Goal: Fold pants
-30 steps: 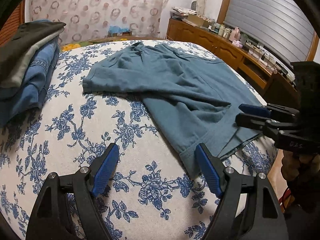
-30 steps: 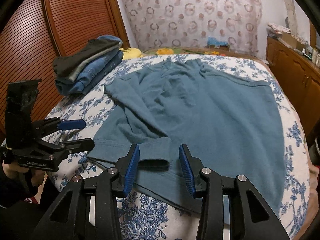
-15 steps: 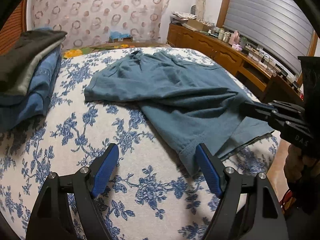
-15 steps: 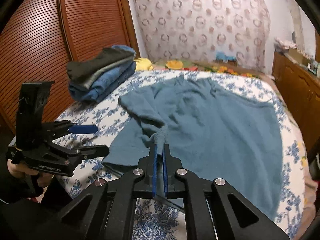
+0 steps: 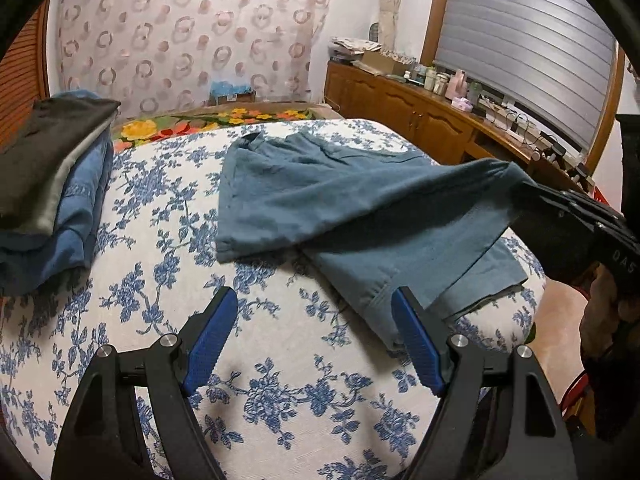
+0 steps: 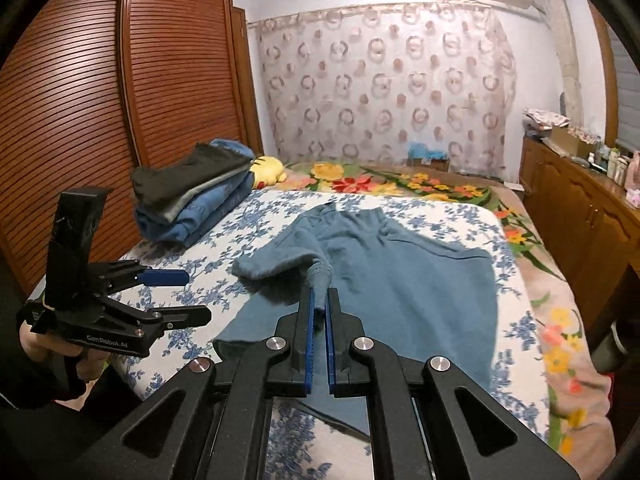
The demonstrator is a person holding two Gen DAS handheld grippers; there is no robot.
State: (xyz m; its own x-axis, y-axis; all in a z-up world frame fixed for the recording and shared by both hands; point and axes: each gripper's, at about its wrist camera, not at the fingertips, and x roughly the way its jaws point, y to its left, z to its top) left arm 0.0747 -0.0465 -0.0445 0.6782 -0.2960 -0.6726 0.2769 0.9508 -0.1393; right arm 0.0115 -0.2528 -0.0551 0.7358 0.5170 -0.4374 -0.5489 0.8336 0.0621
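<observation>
Right wrist view shows our right gripper (image 6: 319,320) pinched on a bunched leg hem of the teal pants (image 6: 400,280) sprawled on the floral bed (image 6: 460,216), soft and floppy, while our left gripper (image 5: 312,344) gapes wide, holding nothing.

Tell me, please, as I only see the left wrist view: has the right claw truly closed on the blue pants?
Observer: Yes, the right claw is shut on a bunched fold of the blue pants, raised off the bed.
Operator: Is anything hidden behind the folded stack?
Observer: A yellow plush toy lies just behind the folded stack.
Operator: How does my left claw look from there?
Observer: The left claw is open near the bed's edge, apart from the pants.
</observation>
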